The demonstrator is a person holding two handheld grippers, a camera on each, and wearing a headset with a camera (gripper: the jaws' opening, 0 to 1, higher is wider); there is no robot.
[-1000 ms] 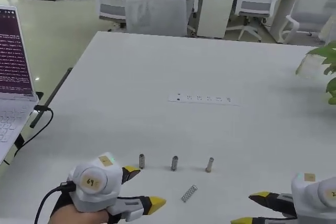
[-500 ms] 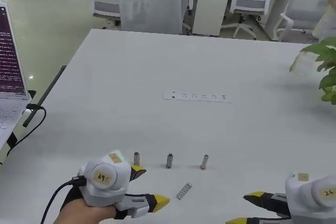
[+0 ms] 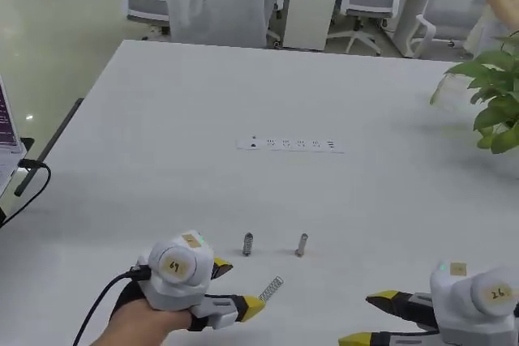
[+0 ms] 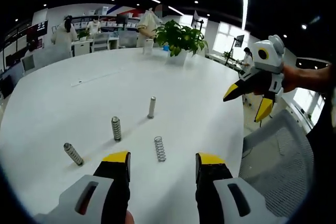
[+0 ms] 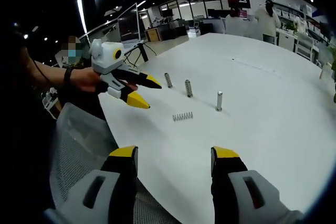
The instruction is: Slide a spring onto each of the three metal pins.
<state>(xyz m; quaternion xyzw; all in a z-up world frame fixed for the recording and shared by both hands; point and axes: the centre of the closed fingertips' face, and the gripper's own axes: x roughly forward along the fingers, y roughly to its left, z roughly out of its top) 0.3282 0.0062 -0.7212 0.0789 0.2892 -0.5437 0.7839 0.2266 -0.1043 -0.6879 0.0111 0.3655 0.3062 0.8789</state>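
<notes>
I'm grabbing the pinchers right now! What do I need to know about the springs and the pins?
Left gripper: open, empty, its jaws either side of the loose spring in its own view.
Right gripper: open, empty, near the table edge.
The three pins stand in a row. The loose spring lies flat on the table in front of them.
Done: the end pin and the middle pin each wear a spring.
Left: the bare pin needs the loose spring. Pick it up and slide it on.
</notes>
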